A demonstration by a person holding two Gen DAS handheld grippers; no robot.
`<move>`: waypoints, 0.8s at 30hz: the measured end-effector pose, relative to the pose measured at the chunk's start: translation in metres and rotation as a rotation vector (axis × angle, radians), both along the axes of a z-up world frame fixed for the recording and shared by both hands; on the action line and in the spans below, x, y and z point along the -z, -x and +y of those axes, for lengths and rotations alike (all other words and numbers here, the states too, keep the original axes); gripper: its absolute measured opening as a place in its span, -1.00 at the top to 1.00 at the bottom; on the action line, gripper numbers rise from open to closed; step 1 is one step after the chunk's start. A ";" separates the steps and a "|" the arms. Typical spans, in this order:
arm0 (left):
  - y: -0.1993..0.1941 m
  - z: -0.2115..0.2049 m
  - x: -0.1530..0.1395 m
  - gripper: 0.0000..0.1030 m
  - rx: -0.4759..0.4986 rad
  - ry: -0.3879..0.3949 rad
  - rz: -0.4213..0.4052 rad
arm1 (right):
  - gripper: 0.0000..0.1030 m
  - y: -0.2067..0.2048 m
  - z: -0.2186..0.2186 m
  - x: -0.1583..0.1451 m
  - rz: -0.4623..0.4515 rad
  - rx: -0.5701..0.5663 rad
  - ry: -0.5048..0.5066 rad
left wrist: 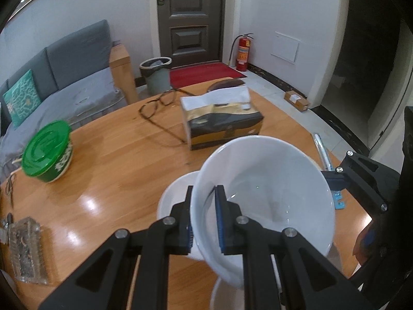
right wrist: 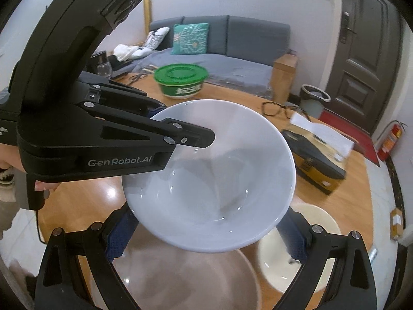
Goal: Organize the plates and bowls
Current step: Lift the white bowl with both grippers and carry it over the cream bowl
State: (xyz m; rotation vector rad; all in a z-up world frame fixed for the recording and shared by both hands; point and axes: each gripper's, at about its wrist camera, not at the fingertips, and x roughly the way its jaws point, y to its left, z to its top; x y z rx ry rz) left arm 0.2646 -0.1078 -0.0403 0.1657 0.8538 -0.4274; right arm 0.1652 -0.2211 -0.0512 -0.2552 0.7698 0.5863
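Jaws of the left gripper (left wrist: 204,217) pinch the white bowl's (left wrist: 265,188) near rim, holding it up right above the wide-open right gripper (right wrist: 206,242).

We are in a home living room: a grey sofa (left wrist: 74,59) with a teal cushion (left wrist: 22,97) at the left, an entrance door (left wrist: 189,18) with a red doormat (left wrist: 206,73) at top centre, a wooden desk (left wrist: 116,160) below.
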 end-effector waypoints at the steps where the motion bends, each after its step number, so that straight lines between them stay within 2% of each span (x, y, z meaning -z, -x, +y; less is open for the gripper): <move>1: -0.001 -0.006 0.001 0.79 0.005 0.002 0.001 | -0.84 0.000 -0.007 0.000 0.000 0.009 -0.002; 11: -0.013 -0.060 0.010 0.79 0.057 -0.007 0.008 | -0.84 -0.003 -0.064 0.007 0.005 0.083 -0.015; 24: -0.032 -0.092 0.034 0.79 0.082 0.005 0.044 | -0.84 -0.016 -0.098 0.028 0.019 0.124 -0.006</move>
